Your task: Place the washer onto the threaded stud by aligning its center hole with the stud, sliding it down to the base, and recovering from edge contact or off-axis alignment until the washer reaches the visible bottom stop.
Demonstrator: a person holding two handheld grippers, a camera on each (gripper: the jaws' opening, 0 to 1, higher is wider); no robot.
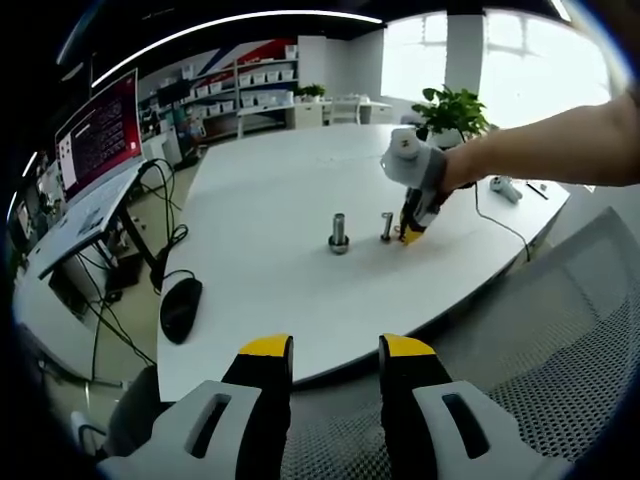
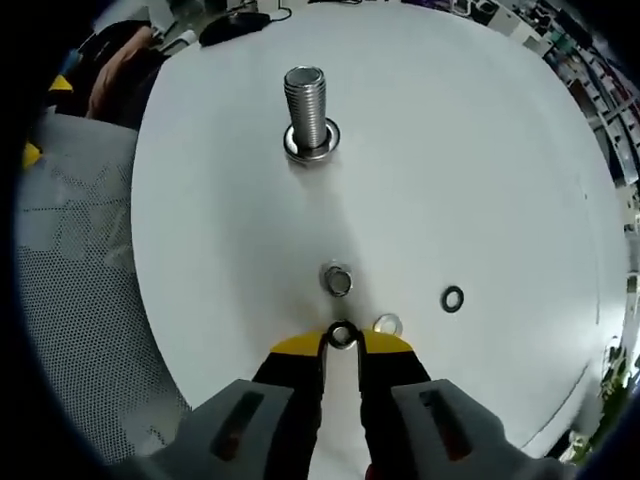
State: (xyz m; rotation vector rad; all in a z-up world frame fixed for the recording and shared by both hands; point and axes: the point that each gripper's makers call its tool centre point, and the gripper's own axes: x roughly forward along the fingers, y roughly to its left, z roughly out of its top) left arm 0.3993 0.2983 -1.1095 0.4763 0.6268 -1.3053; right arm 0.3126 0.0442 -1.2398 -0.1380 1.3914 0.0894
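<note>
right hand-held gripper (image 2: 341, 343) clenched on a dark washer (image 2: 341, 335), low over the bench (image 2: 480, 180); small stud (image 2: 336, 280) just at 12 o'clock. next: centre hole, lower. left hand-held gripper (image 1: 335, 350) released.

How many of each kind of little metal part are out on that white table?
Upright threaded steel studs: 2
Small washer pinched in the yellow-tipped right gripper: 1
Loose silver washer: 1
Loose dark ring: 1
Total: 5
</note>
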